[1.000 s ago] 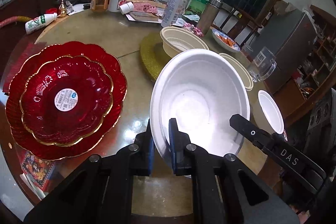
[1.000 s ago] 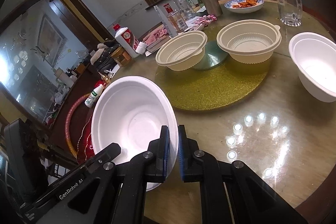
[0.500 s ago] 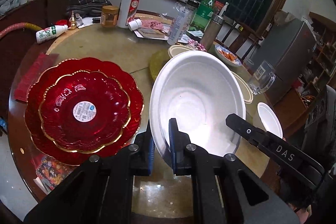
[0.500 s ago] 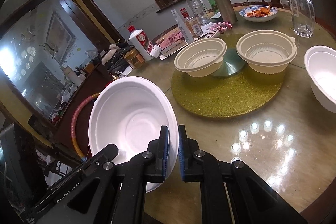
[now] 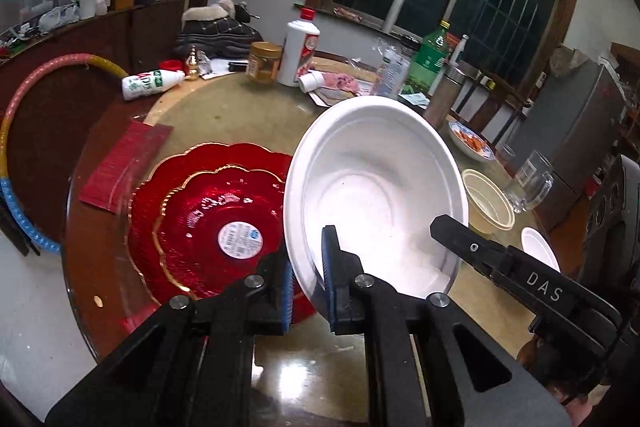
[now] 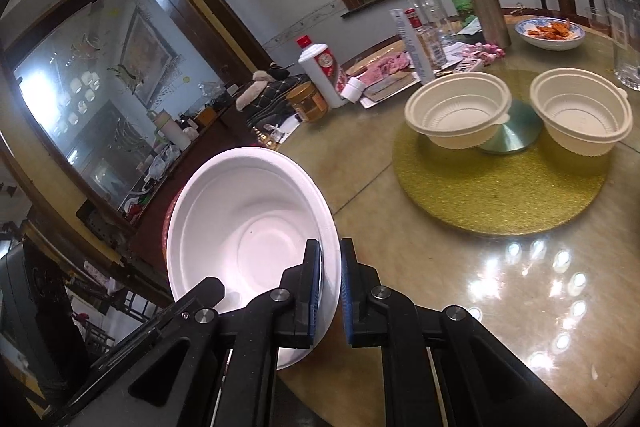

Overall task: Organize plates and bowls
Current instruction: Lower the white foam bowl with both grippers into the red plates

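A white bowl [image 5: 376,195] is gripped by both grippers at once and is held raised and tilted above the surface [image 6: 460,267], its opening turned toward both cameras. The left gripper [image 5: 308,291] is closed on the bowl's near rim: one blue-padded finger lies outside the wall and the other inside it, and only the thickness of the rim separates them. In the left wrist view the right gripper's black arm, marked "DAS", is seen entering from the lower right and reaching the bowl's right-hand rim. The right gripper [image 6: 330,291] is likewise clamped on the rim, with one pad inside the bowl [image 6: 248,239] and one outside; its fingers are nearly closed. In the right wrist view the left gripper's arm is seen at the lower left, along the opposite edge. The bowl hangs partly over two stacked red plates [image 5: 208,223], scalloped and gold-edged, the upper one bearing a round white label; these lie on the surface to the left of the bowl. Farther along the surface a gold round mat [image 6: 500,187] carries two cream bowls [image 6: 460,115], set near each other with a silver disc between them. A small white bowl [image 5: 538,247] rests near the surface's right edge. A glass mug [image 5: 532,183] stands beside a cream bowl in the left wrist view.
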`<move>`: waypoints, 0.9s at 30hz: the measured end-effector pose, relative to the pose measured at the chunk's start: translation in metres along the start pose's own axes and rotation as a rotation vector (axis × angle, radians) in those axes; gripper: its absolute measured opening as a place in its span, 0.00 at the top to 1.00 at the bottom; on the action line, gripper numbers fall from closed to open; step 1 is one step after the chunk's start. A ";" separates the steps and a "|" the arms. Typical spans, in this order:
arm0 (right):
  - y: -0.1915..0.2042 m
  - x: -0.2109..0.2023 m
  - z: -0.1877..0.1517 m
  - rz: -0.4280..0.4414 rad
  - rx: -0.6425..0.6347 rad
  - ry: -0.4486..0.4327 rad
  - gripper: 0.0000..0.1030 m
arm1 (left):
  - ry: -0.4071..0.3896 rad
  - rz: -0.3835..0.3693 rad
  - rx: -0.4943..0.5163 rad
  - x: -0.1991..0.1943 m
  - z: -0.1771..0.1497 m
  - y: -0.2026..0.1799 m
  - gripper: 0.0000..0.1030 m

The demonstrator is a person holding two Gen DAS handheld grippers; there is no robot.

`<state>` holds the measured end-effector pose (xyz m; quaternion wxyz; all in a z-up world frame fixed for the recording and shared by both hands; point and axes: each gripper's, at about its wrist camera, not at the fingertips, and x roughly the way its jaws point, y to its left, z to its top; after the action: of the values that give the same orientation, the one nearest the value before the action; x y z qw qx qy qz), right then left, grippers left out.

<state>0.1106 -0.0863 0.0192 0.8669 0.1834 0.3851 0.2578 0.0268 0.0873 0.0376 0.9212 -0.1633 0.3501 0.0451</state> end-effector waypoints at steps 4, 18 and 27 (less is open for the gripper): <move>0.013 0.010 -0.001 0.016 -0.024 0.015 0.91 | -0.014 0.021 -0.021 -0.003 0.001 0.013 0.90; 0.039 0.031 -0.006 0.018 -0.067 0.063 0.91 | -0.012 0.048 -0.072 -0.005 0.000 0.042 0.90; 0.043 0.051 -0.012 0.000 -0.080 0.111 0.91 | 0.034 0.078 -0.090 0.009 -0.003 0.054 0.90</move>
<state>0.1173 -0.0206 0.0047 0.8509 0.1343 0.4218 0.2828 0.0208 0.1369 0.0151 0.9043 -0.1916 0.3696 0.0940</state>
